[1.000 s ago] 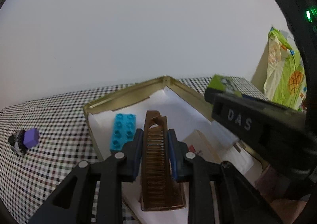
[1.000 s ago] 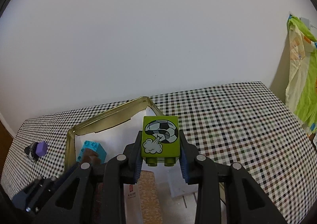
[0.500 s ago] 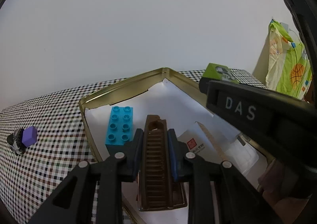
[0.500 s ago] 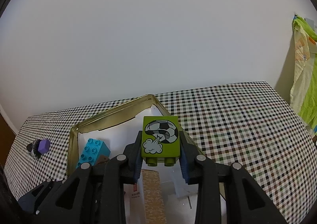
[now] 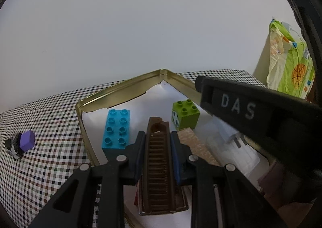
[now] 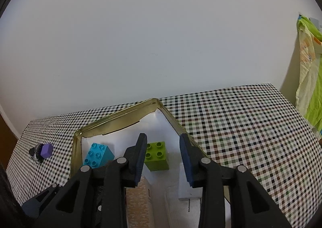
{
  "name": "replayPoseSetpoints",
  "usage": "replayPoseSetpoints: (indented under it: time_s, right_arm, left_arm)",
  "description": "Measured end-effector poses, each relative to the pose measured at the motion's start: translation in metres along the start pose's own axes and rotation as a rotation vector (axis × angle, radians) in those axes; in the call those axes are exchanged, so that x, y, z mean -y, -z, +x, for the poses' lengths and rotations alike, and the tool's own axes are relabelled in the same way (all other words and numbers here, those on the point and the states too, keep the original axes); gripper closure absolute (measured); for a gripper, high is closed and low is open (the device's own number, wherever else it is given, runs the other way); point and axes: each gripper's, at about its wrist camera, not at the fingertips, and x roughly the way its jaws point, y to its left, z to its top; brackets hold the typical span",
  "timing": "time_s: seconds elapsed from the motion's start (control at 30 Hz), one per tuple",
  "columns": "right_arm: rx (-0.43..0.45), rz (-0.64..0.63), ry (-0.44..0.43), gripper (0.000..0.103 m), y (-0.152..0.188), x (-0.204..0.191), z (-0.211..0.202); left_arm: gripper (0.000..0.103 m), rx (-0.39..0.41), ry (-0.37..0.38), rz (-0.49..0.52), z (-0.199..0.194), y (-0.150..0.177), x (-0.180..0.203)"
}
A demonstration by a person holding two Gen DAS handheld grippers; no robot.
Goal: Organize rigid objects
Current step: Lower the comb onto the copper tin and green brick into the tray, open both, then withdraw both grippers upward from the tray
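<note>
- My right claw (image 6: 163, 157) has just been opening; its jaws stand spread with nothing pinched between them.
- The green brick (image 6: 156, 155) sits studs-up on the white lining of the gold tin (image 6: 112, 119), below and between my spread right fingers, and neither pad touches it.
- From my left camera that same green brick (image 5: 185, 114) shows a football print on its near side, and it stands toward the tin's (image 5: 120, 89) right wall.
- My left claw (image 5: 158, 151) is pressed tight on a brown ribbed piece (image 5: 158, 163), which runs lengthwise between the blue pads above the tin.
- A blue brick (image 5: 116, 130) lies studs-up in the tin, to the left of the brown piece.
- A beige patterned block (image 6: 138, 199) and a white charger plug (image 6: 188, 191) lie nearer me in the tin.
- Out on the checked tablecloth (image 6: 231, 127), well apart to the left, rests a small purple-and-black object (image 6: 43, 152).
</note>
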Motion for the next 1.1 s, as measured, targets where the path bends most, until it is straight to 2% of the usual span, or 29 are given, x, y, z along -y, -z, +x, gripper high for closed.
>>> replayPoseSetpoints:
  time_s: [0.03,0.07,0.1,0.13,0.17,0.23,0.33,0.4,0.57,0.73,0.83,0.87,1.1]
  right_arm:
    - [0.007,0.013,0.000,0.052,0.000,0.002,-0.001]
    - [0.018,0.028,0.000,0.047,0.000,0.004,-0.004]
    - [0.038,0.051,-0.004,0.039,-0.001,0.008,-0.007]
    - [0.050,0.063,-0.007,0.038,-0.001,0.010,-0.010]
    - [0.064,0.077,-0.012,0.038,-0.002,0.012,-0.012]
    - [0.083,0.093,-0.020,0.038,-0.002,0.014,-0.016]
    - [0.092,0.106,-0.015,0.037,-0.002,0.015,-0.018]
    - [0.090,0.113,-0.012,0.035,-0.002,0.016,-0.017]
    - [0.084,0.129,-0.006,0.033,-0.002,0.016,-0.015]
    - [0.098,0.145,-0.006,0.033,-0.002,0.021,-0.020]
    - [0.114,0.167,-0.005,0.024,-0.002,0.028,-0.024]
    - [0.120,0.174,-0.004,0.023,-0.002,0.029,-0.025]
    - [0.141,0.182,0.000,0.023,-0.003,0.028,-0.032]
  left_arm:
    - [0.076,0.001,0.002,0.002,0.000,0.000,0.000]
    - [0.072,-0.001,0.001,0.003,0.000,0.000,-0.001]
    - [0.064,-0.002,-0.001,-0.001,0.000,0.000,-0.002]
    - [0.055,-0.002,-0.003,-0.005,-0.001,0.000,-0.003]
    - [0.050,-0.003,0.000,-0.011,-0.002,0.000,-0.004]
    - [0.031,-0.009,0.021,-0.027,-0.003,-0.001,-0.008]
    - [0.017,-0.010,0.030,-0.061,-0.004,-0.002,-0.012]
    - [0.011,-0.019,0.038,-0.082,-0.004,-0.002,-0.015]
    - [0.010,-0.028,0.033,-0.079,-0.005,-0.001,-0.014]
    - [0.001,-0.019,0.020,-0.074,-0.007,-0.002,-0.013]
    - [0.001,-0.018,0.004,-0.072,-0.008,-0.002,-0.011]
    - [0.001,-0.022,0.001,-0.069,-0.008,-0.002,-0.011]
    - [0.001,-0.004,-0.055,0.013,-0.011,-0.003,-0.001]
